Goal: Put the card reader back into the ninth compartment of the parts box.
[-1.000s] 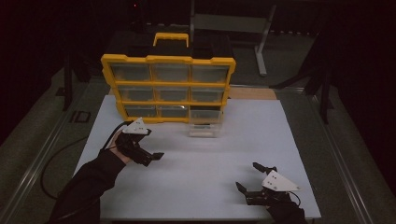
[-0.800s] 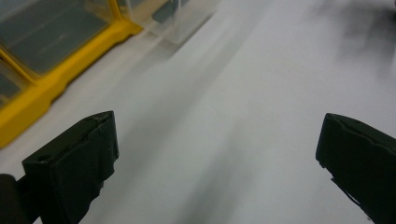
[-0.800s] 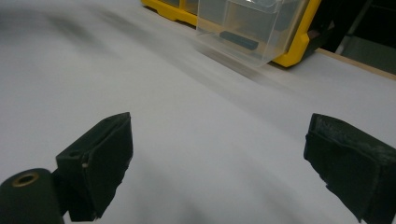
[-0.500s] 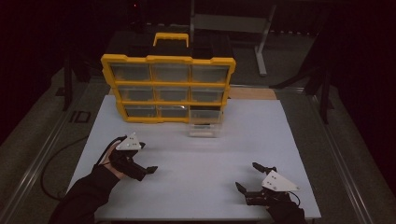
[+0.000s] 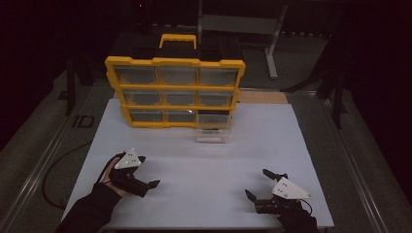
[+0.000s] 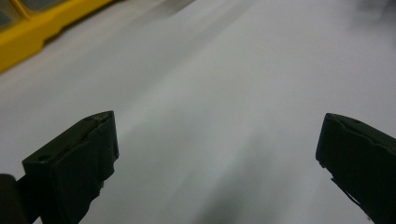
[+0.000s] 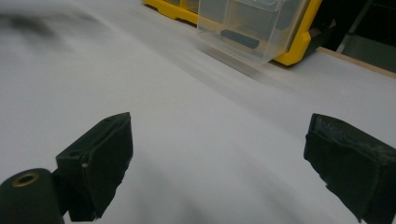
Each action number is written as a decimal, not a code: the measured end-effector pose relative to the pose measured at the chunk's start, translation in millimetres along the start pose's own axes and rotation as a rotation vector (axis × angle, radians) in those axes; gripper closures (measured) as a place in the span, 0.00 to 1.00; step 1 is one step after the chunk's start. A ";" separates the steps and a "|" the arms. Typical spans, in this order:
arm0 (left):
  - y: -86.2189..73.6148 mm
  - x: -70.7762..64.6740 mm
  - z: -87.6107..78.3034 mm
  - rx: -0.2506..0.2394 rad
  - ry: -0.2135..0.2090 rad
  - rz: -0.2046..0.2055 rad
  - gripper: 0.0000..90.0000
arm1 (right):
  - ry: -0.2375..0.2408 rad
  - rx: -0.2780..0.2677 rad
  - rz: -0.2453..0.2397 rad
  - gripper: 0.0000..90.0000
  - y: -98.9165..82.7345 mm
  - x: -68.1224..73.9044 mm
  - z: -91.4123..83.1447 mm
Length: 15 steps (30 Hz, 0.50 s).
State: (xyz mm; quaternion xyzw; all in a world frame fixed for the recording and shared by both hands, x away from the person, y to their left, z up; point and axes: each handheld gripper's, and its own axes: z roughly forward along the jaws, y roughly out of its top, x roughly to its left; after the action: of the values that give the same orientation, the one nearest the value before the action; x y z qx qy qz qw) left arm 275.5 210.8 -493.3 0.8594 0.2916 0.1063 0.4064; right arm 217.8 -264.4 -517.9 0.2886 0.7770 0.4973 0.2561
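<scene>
High view: a white table (image 5: 194, 170) carries a yellow organizer (image 5: 175, 92) of nine clear drawers near its far edge, and one clear drawer (image 5: 212, 135) is seen pulled out and set on the table just in front of the organizer's lower right slot. Inside the drawer, as seen in the right gripper view, a small dark piece (image 7: 239, 38) lies on its floor; what it is cannot be told through the blur.

The left gripper (image 5: 148, 185) has been drawn back from near the organizer toward the near left part of the table over the last second, with its jaws spread and nothing between them. The right gripper (image 5: 256, 184) has been kept at the near right, jaws likewise spread and empty.

With both grippers well apart from the drawer, the work is judged to be between steps: the drawer is out, and a fresh reach toward it is likely needed next.
</scene>
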 end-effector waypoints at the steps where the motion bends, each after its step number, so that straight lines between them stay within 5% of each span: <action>1: -2.6 -0.5 -0.2 0.006 0.002 0.002 0.00 | 0.001 0.001 -0.001 0.09 0.1 0.0 0.0; 15: -30.3 -8.4 -8.9 0.000 0.043 -0.032 0.00 | 0.002 0.005 -0.001 0.09 -0.1 0.0 0.0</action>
State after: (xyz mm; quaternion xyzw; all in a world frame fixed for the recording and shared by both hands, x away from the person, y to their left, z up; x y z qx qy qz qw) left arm 252.4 226.7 -510.1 0.8522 0.3138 0.1182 0.4016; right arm 217.8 -264.4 -518.1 0.2885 0.7786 0.4955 0.2549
